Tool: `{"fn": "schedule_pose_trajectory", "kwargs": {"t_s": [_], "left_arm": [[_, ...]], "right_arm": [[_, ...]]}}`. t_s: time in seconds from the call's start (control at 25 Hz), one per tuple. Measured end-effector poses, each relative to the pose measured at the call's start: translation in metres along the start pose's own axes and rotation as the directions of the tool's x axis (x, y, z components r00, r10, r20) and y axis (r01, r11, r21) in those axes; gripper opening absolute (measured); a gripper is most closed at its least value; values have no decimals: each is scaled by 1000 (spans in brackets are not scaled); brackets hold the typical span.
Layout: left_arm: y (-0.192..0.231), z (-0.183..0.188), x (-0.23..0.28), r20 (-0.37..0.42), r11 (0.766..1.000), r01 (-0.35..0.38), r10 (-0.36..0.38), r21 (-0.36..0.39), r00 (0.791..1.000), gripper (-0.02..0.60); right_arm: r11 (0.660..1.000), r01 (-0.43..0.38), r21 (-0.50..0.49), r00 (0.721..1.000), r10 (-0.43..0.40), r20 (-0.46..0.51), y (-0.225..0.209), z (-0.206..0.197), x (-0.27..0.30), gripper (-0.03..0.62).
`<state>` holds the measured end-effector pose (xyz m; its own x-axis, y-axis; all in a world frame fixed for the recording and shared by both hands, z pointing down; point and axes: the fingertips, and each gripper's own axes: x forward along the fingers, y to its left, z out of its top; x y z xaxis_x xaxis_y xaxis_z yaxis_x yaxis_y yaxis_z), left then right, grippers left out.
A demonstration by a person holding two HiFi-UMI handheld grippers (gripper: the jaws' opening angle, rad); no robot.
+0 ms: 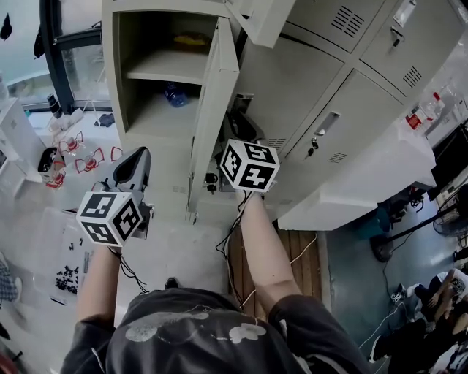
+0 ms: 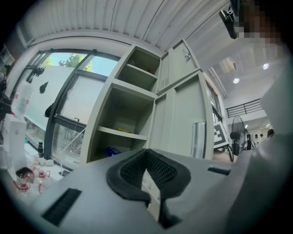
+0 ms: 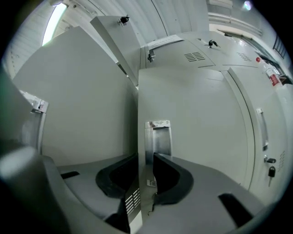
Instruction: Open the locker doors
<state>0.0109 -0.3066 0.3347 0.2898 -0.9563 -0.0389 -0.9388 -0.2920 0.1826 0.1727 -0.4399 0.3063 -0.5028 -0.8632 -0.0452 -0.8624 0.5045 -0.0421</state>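
Observation:
A bank of beige lockers (image 1: pixel 322 80) fills the upper half of the head view. The left compartment (image 1: pixel 157 88) stands open, its door (image 1: pixel 213 109) swung out toward me. My right gripper (image 3: pixel 145 177) is shut on the edge of the neighbouring lower locker door (image 3: pixel 192 123), just below its metal handle recess (image 3: pixel 158 137); its marker cube (image 1: pixel 249 166) hides the jaws in the head view. My left gripper (image 1: pixel 134 162) hangs free in front of the open compartment, pointing up, its pads (image 2: pixel 158 171) together with nothing between them.
Closed locker doors with handles and a key (image 1: pixel 313 146) run to the right. An upper door (image 1: pixel 259 18) hangs open overhead. A white counter (image 1: pixel 365 182) juts out at the right. Cables (image 1: pixel 232 241) trail on the floor; small red-and-white items (image 1: pixel 69 153) lie at the left.

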Motion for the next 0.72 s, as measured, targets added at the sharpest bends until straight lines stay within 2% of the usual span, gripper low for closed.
{"fn": "schedule_pose_trajectory", "kwargs": {"t_s": [0.72], "left_arm": [[-56,-7,-18,-4,1000,2,-2,-3,1000,9]], "right_arm": [[993,-117,-2,993,117,-10,-3,4,-67,124]]}}
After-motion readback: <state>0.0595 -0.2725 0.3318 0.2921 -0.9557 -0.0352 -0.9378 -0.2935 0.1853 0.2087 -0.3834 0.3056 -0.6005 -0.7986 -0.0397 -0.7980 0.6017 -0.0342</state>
